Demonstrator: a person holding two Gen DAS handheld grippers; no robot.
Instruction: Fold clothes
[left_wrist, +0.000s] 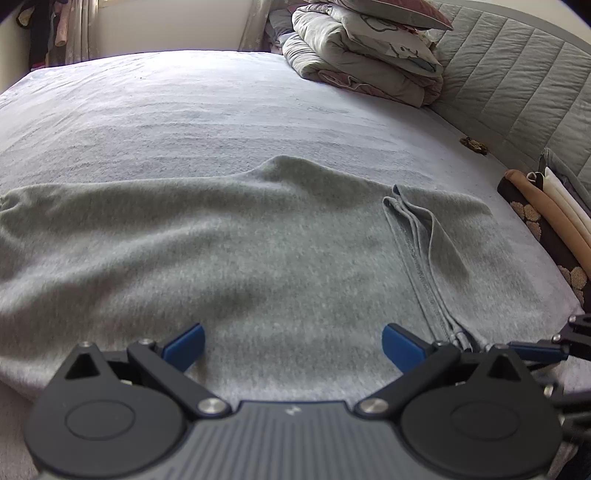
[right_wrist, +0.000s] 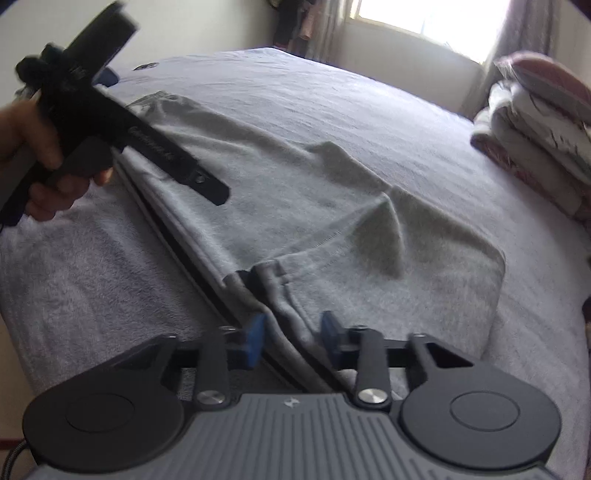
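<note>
A grey sweatshirt (left_wrist: 229, 251) lies spread on the bed, partly folded, with a ribbed hem band (left_wrist: 417, 251) running across its right part. My left gripper (left_wrist: 293, 345) is open and empty just above the garment's near edge. In the right wrist view the same sweatshirt (right_wrist: 314, 192) lies across the bed. My right gripper (right_wrist: 293, 339) is narrowed around a bunched fold of the hem (right_wrist: 284, 295), which passes between its blue pads. The left gripper's body (right_wrist: 92, 110), held by a hand, hovers at the upper left.
The bed is covered by a pale lilac blanket (left_wrist: 184, 107). A stack of folded quilts and a pillow (left_wrist: 365, 51) sits at the far corner by the padded grey headboard (left_wrist: 517, 81). Folded clothes (left_wrist: 546, 218) lie at the right edge. A window (right_wrist: 424, 22) is behind.
</note>
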